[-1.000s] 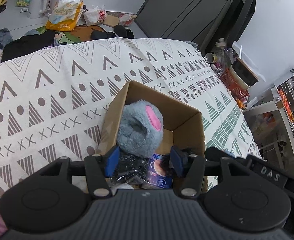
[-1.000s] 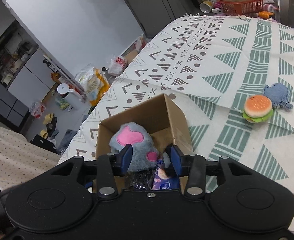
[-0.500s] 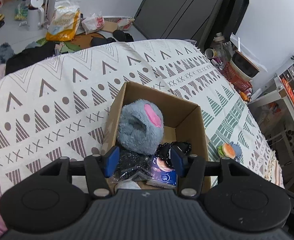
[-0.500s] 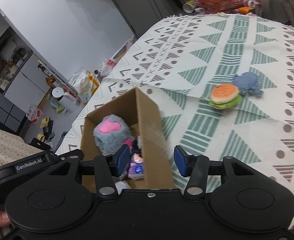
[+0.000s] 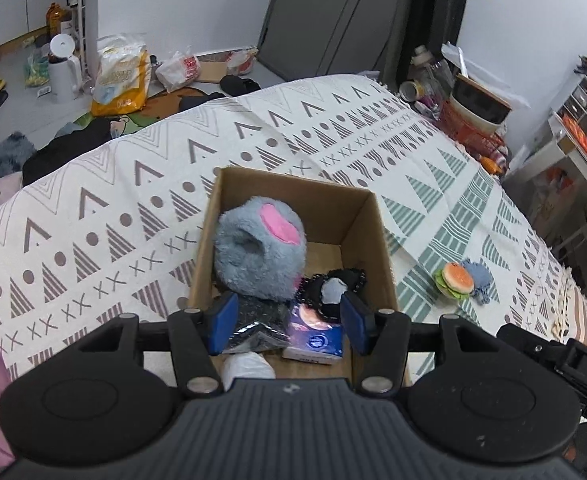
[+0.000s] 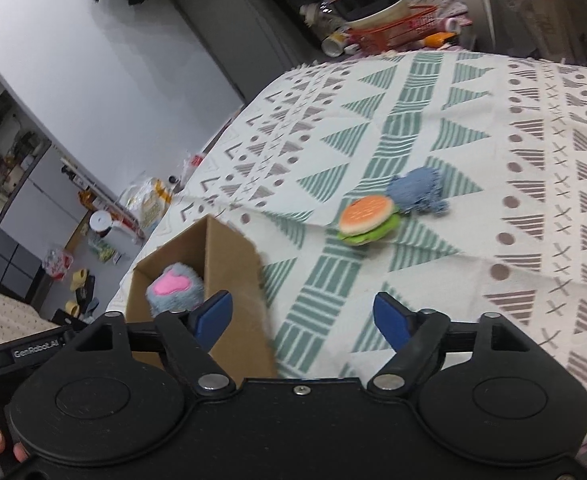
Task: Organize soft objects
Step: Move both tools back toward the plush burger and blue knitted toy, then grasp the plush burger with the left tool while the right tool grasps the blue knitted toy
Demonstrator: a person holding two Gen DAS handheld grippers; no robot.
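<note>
now, box (image 5: pixel 367 236): open cardboard, sits on my patterned cloth (image 5: pixel 93 216), below my left gripper (image 5: pixel 289 322).
left jaws: spread, holding nothing, hovering over the near end of the box.
in the box: grey plush (image 5: pixel 259 250) with a pink patch at the far left, black pouch (image 5: pixel 335 286), blue pack (image 5: pixel 313 338), dark bag (image 5: pixel 259 326).
right gripper (image 6: pixel 305 318): my jaws are spread wide and empty, over the cloth beside the box.
burger (image 6: pixel 367 214): soft toy on the cloth, well apart from the box.
blue toy (image 6: pixel 417 192): touching the burger on its far side.
</note>
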